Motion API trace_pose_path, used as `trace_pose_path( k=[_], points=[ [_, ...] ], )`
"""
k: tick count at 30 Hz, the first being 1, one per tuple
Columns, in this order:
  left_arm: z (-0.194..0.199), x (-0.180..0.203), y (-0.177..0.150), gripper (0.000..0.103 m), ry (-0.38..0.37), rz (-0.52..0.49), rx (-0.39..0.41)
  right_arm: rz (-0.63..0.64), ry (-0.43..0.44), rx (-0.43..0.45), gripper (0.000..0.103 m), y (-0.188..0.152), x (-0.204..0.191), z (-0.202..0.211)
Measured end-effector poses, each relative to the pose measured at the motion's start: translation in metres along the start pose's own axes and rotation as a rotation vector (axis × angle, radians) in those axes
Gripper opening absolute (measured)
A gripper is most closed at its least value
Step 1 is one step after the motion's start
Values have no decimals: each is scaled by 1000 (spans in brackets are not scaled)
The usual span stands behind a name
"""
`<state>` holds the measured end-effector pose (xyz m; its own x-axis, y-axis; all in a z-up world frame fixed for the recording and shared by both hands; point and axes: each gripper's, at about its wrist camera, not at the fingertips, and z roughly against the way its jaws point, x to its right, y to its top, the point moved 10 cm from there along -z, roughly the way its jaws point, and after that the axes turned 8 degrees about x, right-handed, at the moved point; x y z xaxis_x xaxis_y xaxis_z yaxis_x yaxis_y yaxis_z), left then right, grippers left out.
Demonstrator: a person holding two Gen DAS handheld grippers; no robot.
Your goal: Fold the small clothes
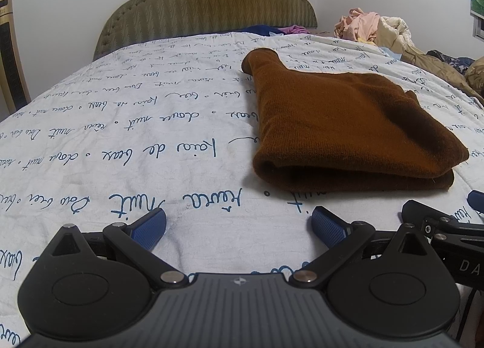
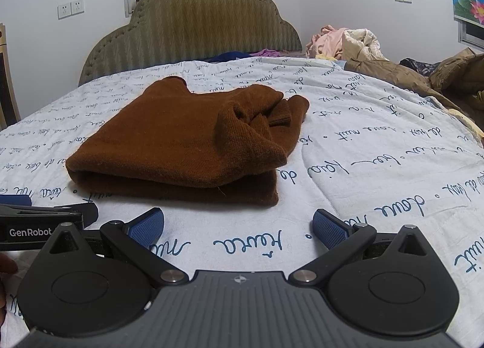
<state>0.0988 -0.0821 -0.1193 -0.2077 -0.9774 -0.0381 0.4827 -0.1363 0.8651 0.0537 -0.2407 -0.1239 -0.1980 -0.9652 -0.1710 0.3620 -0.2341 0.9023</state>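
Note:
A brown knitted garment (image 1: 338,124) lies folded on the bed, its folded edge facing me; it also shows in the right wrist view (image 2: 181,148) with a bunched sleeve on its right side. My left gripper (image 1: 239,227) is open and empty, low over the sheet, short of the garment and to its left. My right gripper (image 2: 239,227) is open and empty just in front of the garment's near edge. The left gripper shows at the left edge of the right wrist view (image 2: 45,221); the right gripper shows at the right edge of the left wrist view (image 1: 447,221).
The bed has a white sheet with blue handwriting (image 1: 121,136) and an olive padded headboard (image 1: 211,6). A pile of pink and cream clothes (image 2: 341,42) and a brown jacket (image 2: 423,75) lie at the far right. A gold heater (image 1: 9,54) stands at the left.

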Motion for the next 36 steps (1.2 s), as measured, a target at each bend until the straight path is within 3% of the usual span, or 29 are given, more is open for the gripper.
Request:
trace_pose_path(
  k=[17,36],
  points=[
    [0,0,0,103,2,-2,0,-17,8,28,103,1,2,4],
    [0,2,0,103,26,-30,7,24,12,-12,103,-2,-3,0]
  ],
)
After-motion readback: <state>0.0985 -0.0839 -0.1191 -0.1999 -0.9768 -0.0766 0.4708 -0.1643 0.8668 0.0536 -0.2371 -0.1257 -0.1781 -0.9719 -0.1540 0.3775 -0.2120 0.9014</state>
